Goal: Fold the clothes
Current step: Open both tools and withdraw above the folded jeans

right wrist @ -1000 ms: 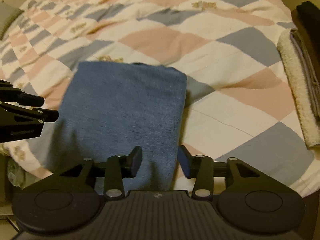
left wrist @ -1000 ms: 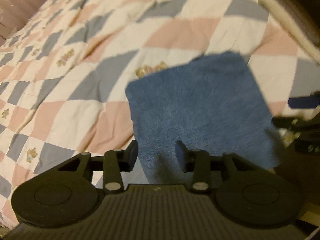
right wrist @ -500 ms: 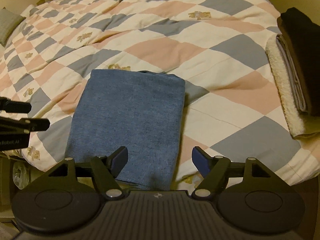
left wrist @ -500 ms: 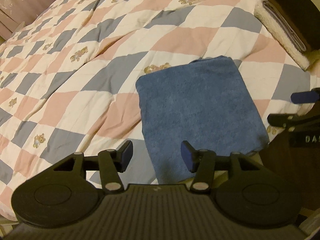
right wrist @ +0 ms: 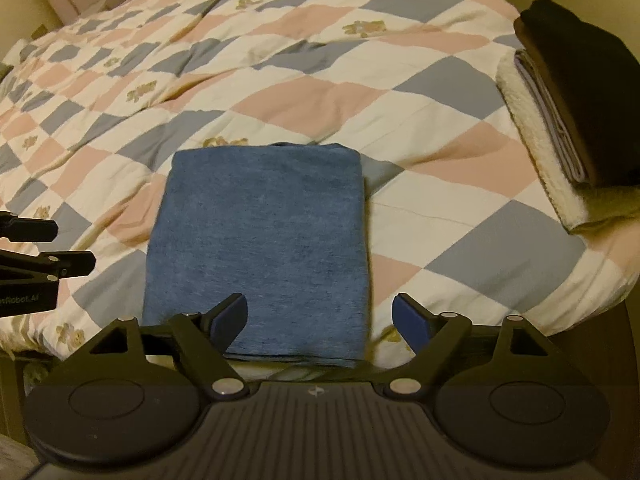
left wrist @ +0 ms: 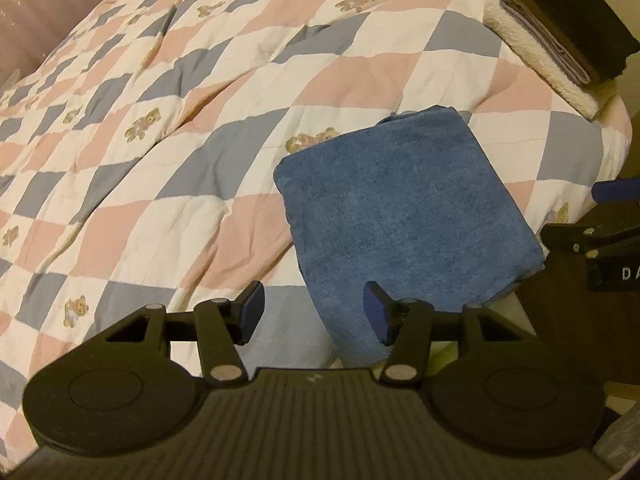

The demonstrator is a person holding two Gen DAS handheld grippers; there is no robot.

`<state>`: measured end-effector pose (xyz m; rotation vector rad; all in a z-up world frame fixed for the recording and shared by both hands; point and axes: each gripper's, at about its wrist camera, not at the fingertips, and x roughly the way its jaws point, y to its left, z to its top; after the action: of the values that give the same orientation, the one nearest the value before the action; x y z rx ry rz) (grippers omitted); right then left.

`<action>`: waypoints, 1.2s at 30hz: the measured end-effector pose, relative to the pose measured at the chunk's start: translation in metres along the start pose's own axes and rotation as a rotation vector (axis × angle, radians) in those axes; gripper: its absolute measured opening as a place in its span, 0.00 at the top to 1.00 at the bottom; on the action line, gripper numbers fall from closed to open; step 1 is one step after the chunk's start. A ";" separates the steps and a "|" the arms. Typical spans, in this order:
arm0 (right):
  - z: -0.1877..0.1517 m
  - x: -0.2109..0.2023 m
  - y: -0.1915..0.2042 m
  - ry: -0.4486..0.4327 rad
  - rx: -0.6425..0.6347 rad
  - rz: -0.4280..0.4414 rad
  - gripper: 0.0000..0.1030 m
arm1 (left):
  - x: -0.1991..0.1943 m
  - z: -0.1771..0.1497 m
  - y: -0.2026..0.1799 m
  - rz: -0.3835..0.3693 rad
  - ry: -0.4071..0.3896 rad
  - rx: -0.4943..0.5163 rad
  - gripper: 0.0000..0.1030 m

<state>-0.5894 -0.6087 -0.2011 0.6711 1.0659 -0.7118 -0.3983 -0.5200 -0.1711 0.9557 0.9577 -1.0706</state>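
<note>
Checked in pink, grey-blue and cream, with small teddy-bear prints, the quilt (right wrist: 440, 152) covers a bed that fills both views; it lies rumpled, with soft creases running across the far half. A pale wall shows at the far left edge of the right wrist view.

On the near edge of the bed lies the blue garment (right wrist: 260, 248), folded into a neat rectangle, flat on the quilt, its near end reaching the mattress edge. In the left wrist view the same blue garment (left wrist: 400, 216) sits right of centre, turned at a slant.

At the right side of the bed, well apart from the blue garment, rests a stack of folded clothes (right wrist: 568, 92): a cream fleecy piece at the bottom, a thin grey layer on it, and dark brown and black pieces on top. The stack (left wrist: 560, 28) shows in the far right corner of the left wrist view.

The right gripper (right wrist: 320, 320) hovers just off the near end of the blue garment, its blue-padded fingers spread wide and holding nothing. The left gripper (left wrist: 314, 312) hovers at the garment's near left corner, fingers likewise spread apart and empty; its dark frame also juts in at the left edge of the right wrist view, beside the bed.
</note>
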 end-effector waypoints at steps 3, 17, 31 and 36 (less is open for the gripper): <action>-0.003 -0.001 0.007 -0.008 0.009 0.003 0.19 | -0.003 -0.001 0.000 0.000 -0.003 0.003 0.51; -0.014 -0.039 -0.001 -0.046 -0.139 0.043 0.14 | -0.050 -0.027 -0.044 0.060 -0.052 -0.191 0.42; -0.075 -0.094 -0.055 -0.089 -0.260 0.085 0.10 | -0.102 -0.082 -0.123 0.114 -0.085 -0.301 0.37; -0.084 -0.108 -0.055 -0.114 -0.286 0.104 0.10 | -0.116 -0.096 -0.129 0.139 -0.086 -0.318 0.37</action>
<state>-0.7107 -0.5563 -0.1365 0.4305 0.9964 -0.4897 -0.5613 -0.4253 -0.1091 0.6981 0.9424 -0.8070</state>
